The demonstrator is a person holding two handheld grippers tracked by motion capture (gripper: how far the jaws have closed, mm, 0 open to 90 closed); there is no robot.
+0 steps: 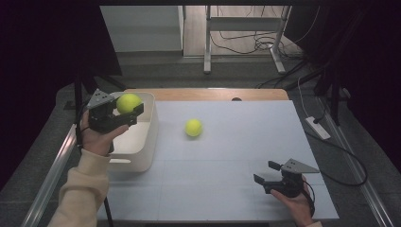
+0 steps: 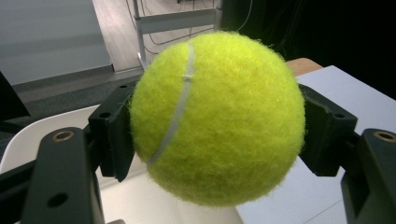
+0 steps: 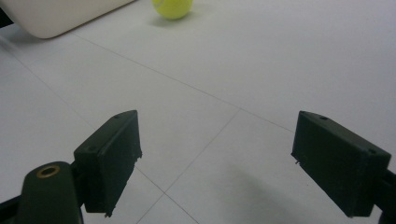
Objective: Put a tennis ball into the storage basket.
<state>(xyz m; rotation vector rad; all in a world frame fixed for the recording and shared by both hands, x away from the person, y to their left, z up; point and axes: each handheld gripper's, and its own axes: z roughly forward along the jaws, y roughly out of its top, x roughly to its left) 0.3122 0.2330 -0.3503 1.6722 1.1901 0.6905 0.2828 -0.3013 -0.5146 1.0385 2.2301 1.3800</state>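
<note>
From the high view, a person's two forearms come in from the bottom edge over a white table [image 1: 227, 189]. At the left, the left gripper [image 1: 128, 111] is raised over a white plastic bin [image 1: 146, 146] that stands at the table's left edge. Its jaws are clamped on a yellow-green tennis ball [image 1: 128, 102], which sits above the bin's open top. A second tennis ball [image 1: 193, 127] lies on the bare table just to the right of the bin, apart from both grippers. At the lower right, the right gripper [image 1: 265, 172] rests low near the table's front edge, jaws spread and holding nothing, well apart from the loose ball.

In the left gripper view, the held tennis ball [image 2: 217, 119] is close up, its fuzzy surface crossed by a pale curved seam. A black jaw presses on each side of it. The bin's white rim [image 2: 28, 135] lies below at the left, and the white table [image 2: 345, 88] at the right.

In the right gripper view, the two black jaws stand wide apart over the table [image 3: 261, 70], nothing between them. Far ahead lie the loose tennis ball [image 3: 173, 8] and a corner of the bin [image 3: 56, 16].
</note>
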